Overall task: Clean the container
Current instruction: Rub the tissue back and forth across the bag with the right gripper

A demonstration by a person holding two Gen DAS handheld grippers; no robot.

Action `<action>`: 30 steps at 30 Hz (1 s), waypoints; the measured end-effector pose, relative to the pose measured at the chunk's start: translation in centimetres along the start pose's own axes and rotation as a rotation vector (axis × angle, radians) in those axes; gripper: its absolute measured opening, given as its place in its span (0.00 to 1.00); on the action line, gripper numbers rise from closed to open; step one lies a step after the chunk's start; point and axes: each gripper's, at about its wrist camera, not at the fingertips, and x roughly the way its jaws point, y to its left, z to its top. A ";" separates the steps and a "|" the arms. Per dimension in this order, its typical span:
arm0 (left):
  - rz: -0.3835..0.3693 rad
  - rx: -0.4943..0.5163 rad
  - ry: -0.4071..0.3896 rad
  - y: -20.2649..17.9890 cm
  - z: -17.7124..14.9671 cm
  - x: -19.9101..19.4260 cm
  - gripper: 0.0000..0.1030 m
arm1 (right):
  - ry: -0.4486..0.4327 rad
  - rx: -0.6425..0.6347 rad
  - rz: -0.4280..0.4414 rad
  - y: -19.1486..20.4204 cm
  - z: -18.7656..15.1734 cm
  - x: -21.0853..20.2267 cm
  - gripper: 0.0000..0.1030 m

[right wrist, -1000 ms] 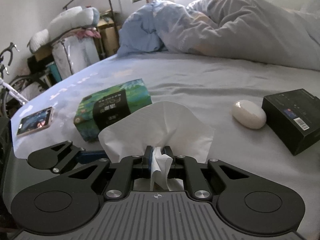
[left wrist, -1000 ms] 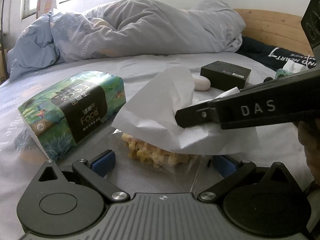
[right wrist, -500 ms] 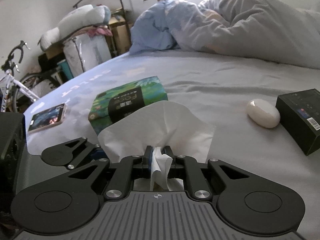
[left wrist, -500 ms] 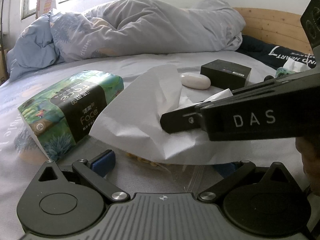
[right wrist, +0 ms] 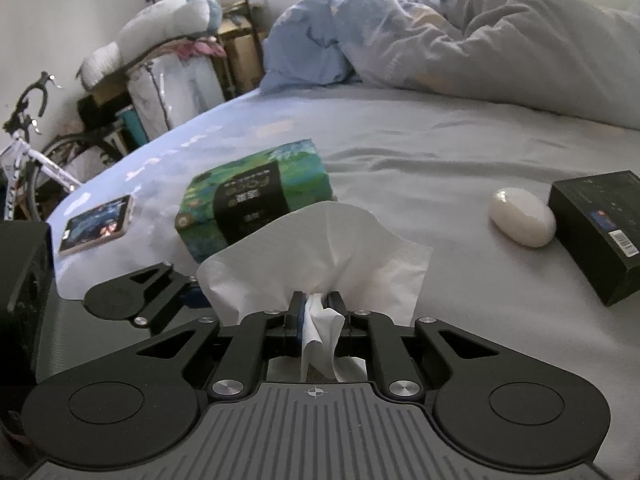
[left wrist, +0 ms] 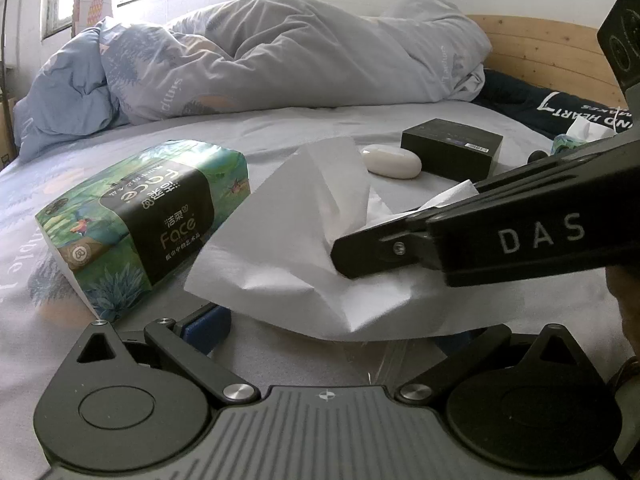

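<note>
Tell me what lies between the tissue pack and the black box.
In the right wrist view, a white oval case lies on the sheet right beside the black box; the stretch from it to the tissue pack is bare sheet.

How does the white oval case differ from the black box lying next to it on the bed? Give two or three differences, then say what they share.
Colour: the white oval case is glossy white; the black box is matt black with a barcode label.
Shape: the case is a rounded pebble; the box is rectangular with sharp edges.
Size: the case looks smaller and lower than the box.
Both are closed and rest side by side on the grey bed sheet.
</note>
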 end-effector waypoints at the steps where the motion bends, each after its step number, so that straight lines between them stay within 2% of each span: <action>1: 0.001 0.000 0.000 0.0 0.0 0.0 1.00 | -0.002 0.004 -0.006 -0.1 0.0 0.0 0.13; 12: 0.001 0.000 0.001 0.0 0.1 0.0 1.00 | -0.055 0.023 -0.051 -0.4 -0.4 0.4 0.13; 30: 0.000 0.001 0.001 0.2 0.0 0.2 1.00 | -0.034 0.004 0.005 0.5 -0.3 0.4 0.13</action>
